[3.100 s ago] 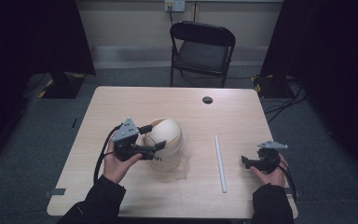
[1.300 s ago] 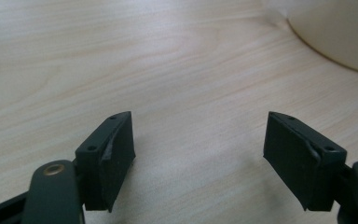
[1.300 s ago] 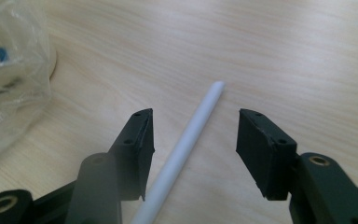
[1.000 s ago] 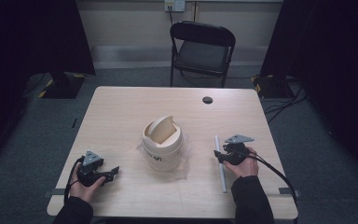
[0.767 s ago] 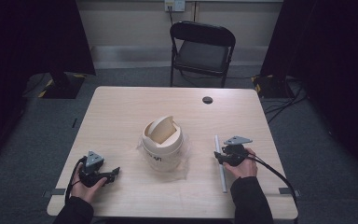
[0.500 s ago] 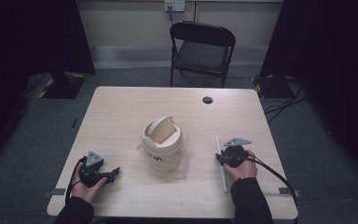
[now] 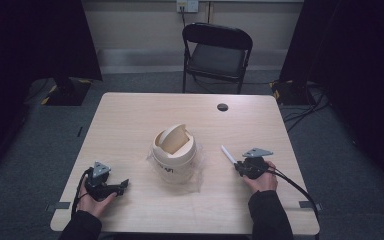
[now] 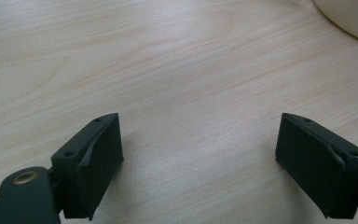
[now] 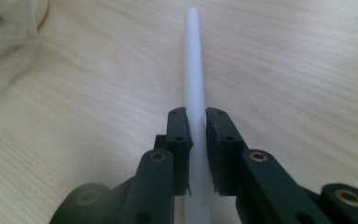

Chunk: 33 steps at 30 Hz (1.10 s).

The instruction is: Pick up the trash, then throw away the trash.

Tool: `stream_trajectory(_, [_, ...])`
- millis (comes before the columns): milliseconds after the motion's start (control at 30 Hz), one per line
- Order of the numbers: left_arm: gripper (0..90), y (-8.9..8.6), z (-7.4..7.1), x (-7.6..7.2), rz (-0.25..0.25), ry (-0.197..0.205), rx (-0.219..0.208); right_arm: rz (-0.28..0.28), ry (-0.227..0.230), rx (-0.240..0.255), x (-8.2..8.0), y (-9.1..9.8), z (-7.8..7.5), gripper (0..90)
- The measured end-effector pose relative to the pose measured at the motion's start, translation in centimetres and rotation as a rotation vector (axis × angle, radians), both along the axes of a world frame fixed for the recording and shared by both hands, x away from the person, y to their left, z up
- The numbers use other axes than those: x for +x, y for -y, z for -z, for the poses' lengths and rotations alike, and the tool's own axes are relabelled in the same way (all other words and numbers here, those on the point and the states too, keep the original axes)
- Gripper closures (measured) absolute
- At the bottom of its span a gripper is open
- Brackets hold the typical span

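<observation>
A cream bin (image 7: 175, 156) with a tilted swing lid stands mid-table on a clear plastic bag (image 7: 198, 167). To its right lies a thin white rod (image 7: 227, 153); my right gripper (image 7: 239, 167) has just been closing and is shut on it. In the right gripper view the two pads clamp the rod (image 9: 193, 70) and my right gripper (image 9: 196, 126) points along it. My left gripper (image 7: 123, 186) rests near the front left; its jaws have just been opening. In the left gripper view my left gripper (image 8: 200, 154) stands wide over bare wood, the bin's edge (image 8: 354, 18) beyond.
The wooden table (image 7: 130, 125) has a small black round hole (image 7: 222, 107) near its far edge. A black folding chair (image 7: 217, 50) stands behind the table. Crumpled plastic bag (image 9: 0, 37) lies left of the rod in the right gripper view. Dark floor surrounds the table.
The left gripper left the bin and came back to the front left. The right gripper moved in from the right edge and closed on the rod, which now lies slightly turned.
</observation>
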<state>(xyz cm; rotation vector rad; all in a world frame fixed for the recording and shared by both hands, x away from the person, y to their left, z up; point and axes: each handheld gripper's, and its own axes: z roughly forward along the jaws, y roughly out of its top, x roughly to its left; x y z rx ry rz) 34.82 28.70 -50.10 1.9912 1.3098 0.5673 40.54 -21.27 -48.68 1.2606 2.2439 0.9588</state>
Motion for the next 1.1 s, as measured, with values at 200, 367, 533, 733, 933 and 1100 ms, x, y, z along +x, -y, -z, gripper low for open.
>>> stream_trajectory(200, [14.8,0.0,0.0,0.0,-0.005,0.005,-0.011,0.023,0.091,0.095,-0.4,1.2,-1.9,80.6])
stream_trajectory(367, [22.4,-0.4,-0.1,-0.1,-0.006,0.018,-0.02,0.03,0.196,0.179,-0.9,2.1,-4.0,80.6])
stream_trajectory(533, [30.5,-1.0,-0.3,-0.3,-0.003,0.035,-0.038,0.033,0.283,0.255,-1.4,2.7,-5.9,80.7])
stream_trajectory(733, [32.5,-1.4,-2.1,-1.2,-0.012,0.133,-0.111,0.016,0.353,0.32,-1.8,2.8,-7.6,80.6])
stream_trajectory(933, [33.7,-1.3,-4.5,-1.8,0.008,0.236,-0.199,-0.008,0.406,0.375,-2.1,2.9,-8.5,80.6])
stream_trajectory(1100, [34.2,-0.8,-6.9,-1.9,0.046,0.299,-0.275,-0.033,0.447,0.429,-2.1,2.5,-9.1,80.7])
